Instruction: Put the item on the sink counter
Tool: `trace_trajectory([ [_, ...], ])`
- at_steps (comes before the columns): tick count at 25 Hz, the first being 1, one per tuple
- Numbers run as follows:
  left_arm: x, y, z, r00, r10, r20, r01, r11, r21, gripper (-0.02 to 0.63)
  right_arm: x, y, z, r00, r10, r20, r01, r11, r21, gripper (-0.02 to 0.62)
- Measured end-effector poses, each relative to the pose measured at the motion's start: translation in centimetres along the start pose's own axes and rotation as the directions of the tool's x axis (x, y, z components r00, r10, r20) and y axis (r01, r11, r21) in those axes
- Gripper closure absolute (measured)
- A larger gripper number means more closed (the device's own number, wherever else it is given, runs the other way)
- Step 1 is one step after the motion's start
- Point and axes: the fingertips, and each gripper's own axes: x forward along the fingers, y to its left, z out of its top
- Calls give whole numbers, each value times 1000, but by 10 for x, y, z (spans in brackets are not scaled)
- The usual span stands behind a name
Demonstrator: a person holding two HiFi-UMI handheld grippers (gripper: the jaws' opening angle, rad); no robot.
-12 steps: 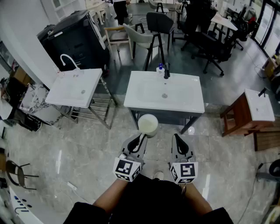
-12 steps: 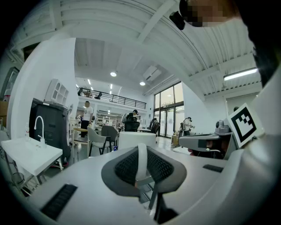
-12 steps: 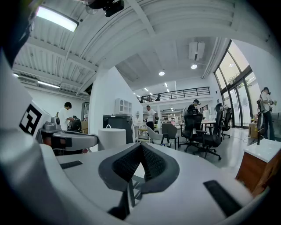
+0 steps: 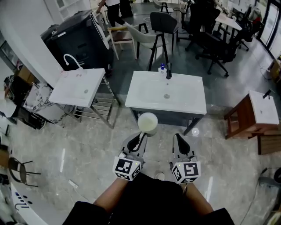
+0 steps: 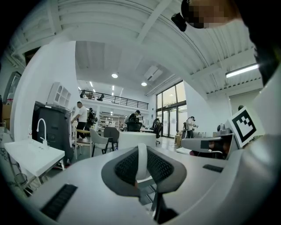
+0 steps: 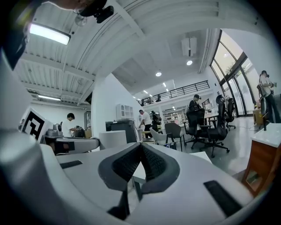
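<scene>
My forearms come out of dark sleeves at the bottom of the head view, one gripper in each hand, and the marker cubes face up at me: the left cube (image 4: 127, 169) and the right cube (image 4: 185, 171).

My left gripper (image 4: 141, 137) is clamped on the thin wall of a white cup (image 4: 148, 123). In the left gripper view the white rim runs as a narrow upright band between the dark ribbed pads (image 5: 125, 167), and they press on it from both sides. The cup's round mouth faces up. It hangs in the air over the pale marble floor (image 4: 88, 149), just in front of the near edge of the sink counter (image 4: 193, 103) and not resting on it.

My right gripper (image 4: 177, 138) is level with the left and a little apart from it. Its jaws are together at the tips with nothing between them, as the right gripper view shows.

The white counter top carries a shallow basin. At its far edge stand a dark faucet (image 4: 167, 70) and, just beside it, a small blue-capped bottle (image 4: 161, 68).

A second white sink (image 4: 77, 88) with a curved white faucet (image 4: 70, 59) stands to the left. On the right is a wooden stand (image 4: 239, 118) with a small basin.

Farther off are a black cabinet (image 4: 77, 41), chairs (image 4: 162, 24) and a person (image 4: 112, 9).
</scene>
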Motion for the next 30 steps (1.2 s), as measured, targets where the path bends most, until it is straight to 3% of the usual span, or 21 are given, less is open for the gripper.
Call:
trace_trajectory([
  [16, 33, 28, -14, 999, 47, -14, -47, 999, -20, 560, 34, -17, -28, 996, 77, -44, -77, 997, -8, 565],
  [25, 103, 99, -26, 998, 36, -52, -38, 998, -48, 560, 126, -30, -18, 997, 56, -62, -60, 996, -62, 565],
  [30, 141, 146, -18, 998, 11, -60, -12, 1000, -1, 560, 194, -41, -3, 997, 24, -72, -30, 996, -83, 565],
])
